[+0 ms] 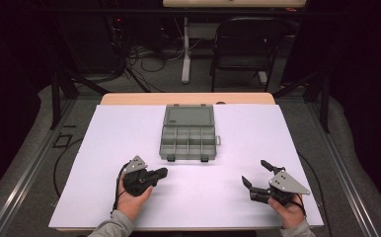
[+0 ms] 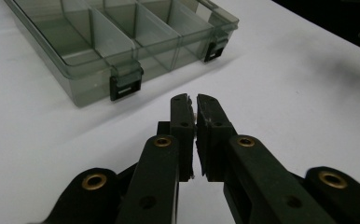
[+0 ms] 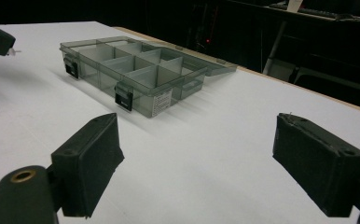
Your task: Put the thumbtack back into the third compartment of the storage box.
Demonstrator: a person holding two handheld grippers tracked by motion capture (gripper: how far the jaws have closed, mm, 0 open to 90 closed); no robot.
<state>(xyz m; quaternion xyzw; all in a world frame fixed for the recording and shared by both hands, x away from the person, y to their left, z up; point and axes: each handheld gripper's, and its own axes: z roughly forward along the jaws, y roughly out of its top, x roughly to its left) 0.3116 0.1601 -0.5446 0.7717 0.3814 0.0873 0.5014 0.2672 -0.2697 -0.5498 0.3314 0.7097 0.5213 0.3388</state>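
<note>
- My left gripper (image 1: pixel 163 173) sits lower left of centre in the high view, tips pointing right. It is clenched on a small white piece (image 2: pixel 196 113) that just peeks out between the pads near the tips.
- The pinch is thin and right at the tips, so I judge that I should hold the squeeze even and move slowly; a jolt could flick the piece out onto the white table (image 1: pixel 129 128).
- The compartment box (image 1: pixel 187 157) lies open at the middle of the high view. Its lid (image 1: pixel 188 116) is folded flat behind it, and every cell I can see looks empty.
- In the left gripper view the box fills the upper left, with its two black latches facing me. The front row of cells is nearest, so that row looks like the easiest target.
- To do this well I would lift above the front wall, bring the tips over the middle of one cell and clear of the dividers, lower them inside, and only then let go.
- My right gripper (image 1: pixel 254 172) rests at the lower right of the high view. It is released, with the jaws spread wide and nothing between them, and it lies well apart from the box.
- If the box slides, the right gripper could steady its right side.
</note>
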